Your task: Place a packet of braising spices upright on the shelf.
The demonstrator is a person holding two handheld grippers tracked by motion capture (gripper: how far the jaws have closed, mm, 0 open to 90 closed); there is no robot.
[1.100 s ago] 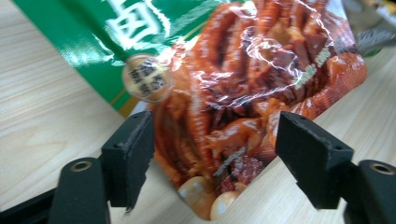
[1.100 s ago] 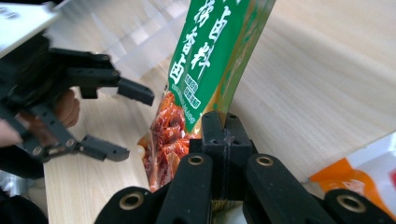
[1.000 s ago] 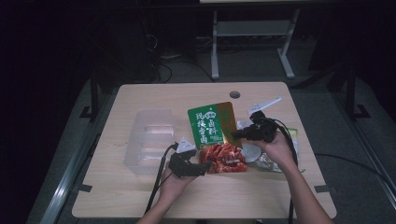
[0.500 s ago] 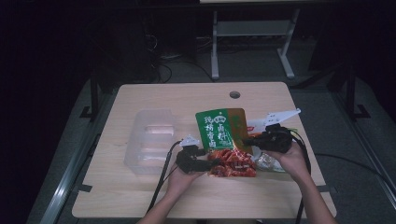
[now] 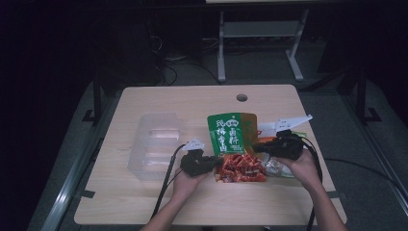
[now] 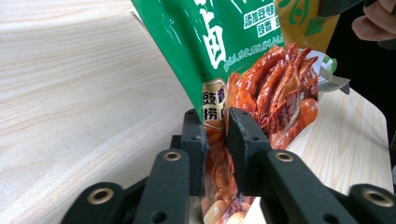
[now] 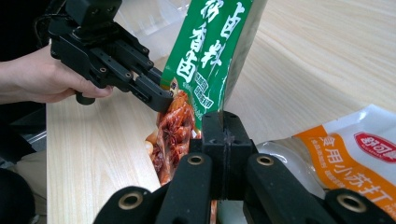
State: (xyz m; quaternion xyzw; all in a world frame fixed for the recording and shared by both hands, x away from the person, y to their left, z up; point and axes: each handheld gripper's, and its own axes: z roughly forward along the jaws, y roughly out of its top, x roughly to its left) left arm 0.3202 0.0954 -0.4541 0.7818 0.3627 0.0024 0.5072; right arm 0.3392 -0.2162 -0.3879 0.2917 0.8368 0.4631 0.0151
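Forearms come in from the near edge of the pale wooden counter [image 5: 144,202], each hand carrying a hand-held gripper. The left hand-held gripper [image 6: 215,135] has its two black jaws clamped on the lower left edge of a green and red spice packet [image 5: 233,147] — in the left gripper view the film is pinched between them, printed with red chillies. The right hand-held gripper [image 7: 223,126] is closed too, its jaws pressed together on the packet's opposite edge, so the packet is held between the two tools, its red lower part near the counter and its green top tilting away from the person. In the right gripper view the left hand-held gripper shows beyond the packet, gripped in the person's left hand [image 7: 42,79]. Just beside the right hand lies a white and orange pouch [image 7: 369,154] on the counter. Farther left of the packet sits a clear plastic tray [image 5: 154,144], well apart from both hands. Beyond it — near the far edge — the counter has a small round hole [image 5: 242,97].
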